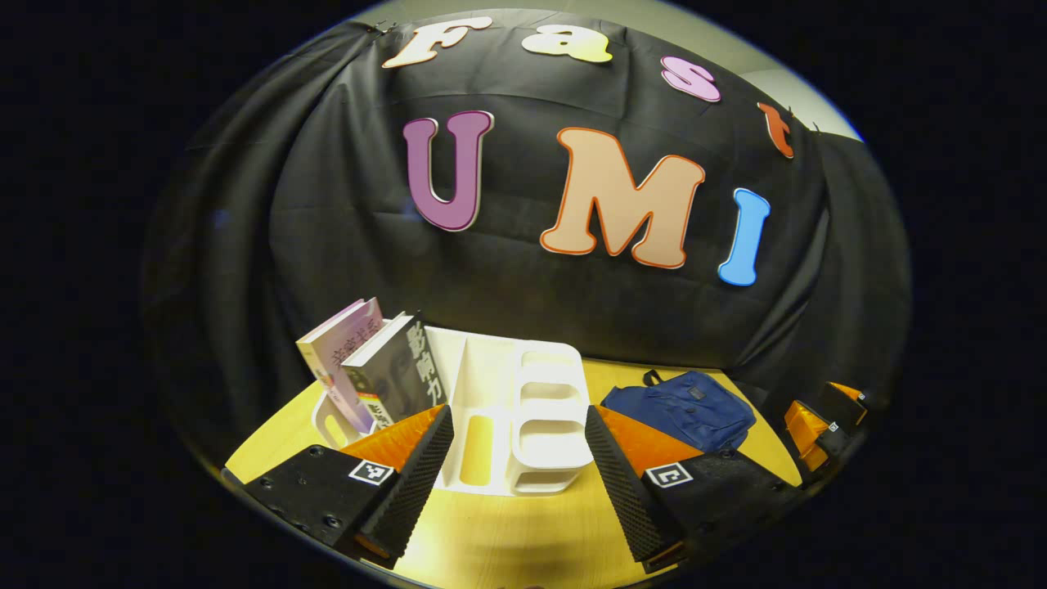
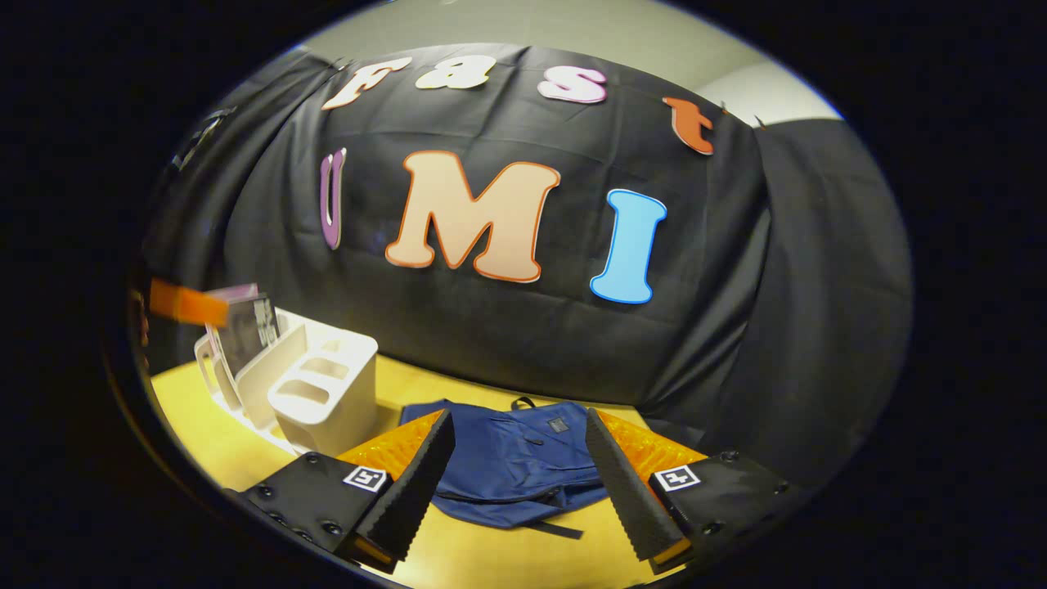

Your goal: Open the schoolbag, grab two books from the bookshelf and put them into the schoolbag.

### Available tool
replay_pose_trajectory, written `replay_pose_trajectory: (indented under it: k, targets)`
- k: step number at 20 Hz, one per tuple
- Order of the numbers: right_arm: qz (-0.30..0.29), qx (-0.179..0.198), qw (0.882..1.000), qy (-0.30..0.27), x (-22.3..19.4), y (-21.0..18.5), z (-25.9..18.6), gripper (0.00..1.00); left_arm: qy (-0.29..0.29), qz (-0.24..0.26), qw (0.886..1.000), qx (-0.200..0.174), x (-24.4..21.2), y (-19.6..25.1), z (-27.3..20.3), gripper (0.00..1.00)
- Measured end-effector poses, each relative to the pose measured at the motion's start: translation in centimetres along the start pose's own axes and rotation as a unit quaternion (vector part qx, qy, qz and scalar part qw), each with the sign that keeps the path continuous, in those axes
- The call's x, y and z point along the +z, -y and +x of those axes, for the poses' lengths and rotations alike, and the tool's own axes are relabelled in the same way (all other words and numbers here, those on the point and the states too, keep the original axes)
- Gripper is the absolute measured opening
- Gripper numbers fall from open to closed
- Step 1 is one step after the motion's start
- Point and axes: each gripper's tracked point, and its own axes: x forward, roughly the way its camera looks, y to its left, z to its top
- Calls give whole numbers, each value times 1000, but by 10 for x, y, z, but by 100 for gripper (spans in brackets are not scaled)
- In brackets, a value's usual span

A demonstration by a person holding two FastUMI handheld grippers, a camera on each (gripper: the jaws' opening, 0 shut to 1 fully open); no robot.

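Right gripper, nearest the lens in the right gripper view, stands wide open and empty, its two fingers framing the schoolbag that lies flat on the bench directly ahead. Bag's long axis appears to run away from this gripper, with the carry loop at the far end toward the cloth wall; a zip line crosses the near part, and its pull is too small to locate. Judged from position, the right gripper is the nearer one for opening the bag.

Left gripper, in the left gripper view, is likewise spread wide with nothing held, and faces the white bookshelf just beyond its fingers. Two books lean in the shelf's left compartment. From here the schoolbag lies to the right, farther off, closed.

Left gripper view alone presents the book spines clearly and also the right gripper at the far right edge; right gripper view alone presents the bag's top face.
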Motion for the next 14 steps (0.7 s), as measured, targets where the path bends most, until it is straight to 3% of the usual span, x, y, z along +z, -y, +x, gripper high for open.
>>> replay_pose_trajectory:
  k: [4,8,9,10,14]
  targets:
    - [-119,17,993,-9,-35,-9,14,100,0,-8,999,40,-3,-20,-10,95]
    - [-174,31,984,-30,-72,-17,25,100,-2,-9,997,76,-7,-38,-23,95]
    - [-189,28,981,-36,-83,-18,29,91,-2,-8,997,83,-8,-42,-26,95]
    - [-207,27,977,-41,-93,-17,31,98,-2,-8,996,90,-8,-45,-28,95]
    - [-310,28,949,-43,-124,-20,41,98,-12,-12,994,112,-16,-52,-38,95]
